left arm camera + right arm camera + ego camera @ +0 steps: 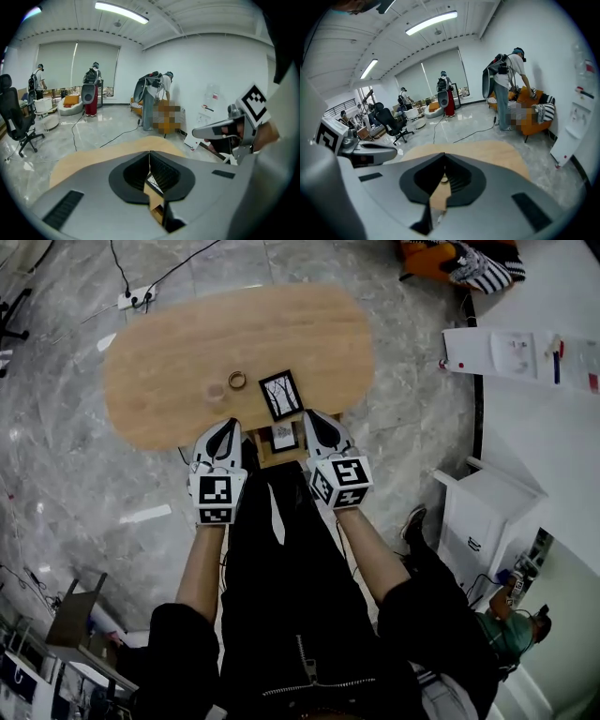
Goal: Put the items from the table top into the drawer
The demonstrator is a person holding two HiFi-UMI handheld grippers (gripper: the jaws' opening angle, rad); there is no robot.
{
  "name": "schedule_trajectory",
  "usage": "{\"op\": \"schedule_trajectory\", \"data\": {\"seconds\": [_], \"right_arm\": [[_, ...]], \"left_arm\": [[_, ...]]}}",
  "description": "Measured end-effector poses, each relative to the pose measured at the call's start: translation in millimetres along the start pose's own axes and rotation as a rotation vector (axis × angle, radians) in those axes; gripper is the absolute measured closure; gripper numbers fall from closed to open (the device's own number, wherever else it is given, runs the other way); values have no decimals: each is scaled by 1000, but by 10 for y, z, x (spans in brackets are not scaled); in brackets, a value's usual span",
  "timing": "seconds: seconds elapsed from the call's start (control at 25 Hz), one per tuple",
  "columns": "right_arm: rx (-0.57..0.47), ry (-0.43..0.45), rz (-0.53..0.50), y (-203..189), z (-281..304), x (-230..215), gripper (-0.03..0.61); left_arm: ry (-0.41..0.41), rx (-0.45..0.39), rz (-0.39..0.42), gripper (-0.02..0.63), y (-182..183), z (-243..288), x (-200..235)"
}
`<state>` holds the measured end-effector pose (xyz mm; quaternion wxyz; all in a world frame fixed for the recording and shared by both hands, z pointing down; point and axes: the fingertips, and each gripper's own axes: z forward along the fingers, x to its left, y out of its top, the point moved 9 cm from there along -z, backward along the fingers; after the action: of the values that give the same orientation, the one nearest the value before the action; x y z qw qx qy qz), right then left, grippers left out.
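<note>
Oval wooden table (187, 352) with framed picture (280, 395), ring (237, 380)

One table (150, 381), upper middle, bears one ring (237, 380) and one framed picture (280, 395). One smaller picture (284, 438) sits just below it.

Oval wooden table (159, 362) — ring (237, 380), framed picture (280, 395) on it.

Looks like an open lab-office: strip light (122, 12) overhead, office chair (16, 119), cable (123, 135) trailing over polished floor (89, 124).
</note>
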<state>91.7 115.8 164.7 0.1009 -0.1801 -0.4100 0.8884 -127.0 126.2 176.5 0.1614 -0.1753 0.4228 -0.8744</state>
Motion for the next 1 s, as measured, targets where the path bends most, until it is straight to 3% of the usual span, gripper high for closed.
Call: {"op": "schedule_trajectory", "data": {"seconds": [0.4,0.6,1.0], "right_arm": [[116,11,1,-807,568,-546,564],[169,38,-4,-1254,1100,-661,503],[330,14,-115,-1961,1683,-1211,493]], "left_arm": [[-52,-18,-11,600,-520,718,-33],[-60,5,0,600,-819,986,66],[-58,55,4,600,-1342,1321,-9]]}}
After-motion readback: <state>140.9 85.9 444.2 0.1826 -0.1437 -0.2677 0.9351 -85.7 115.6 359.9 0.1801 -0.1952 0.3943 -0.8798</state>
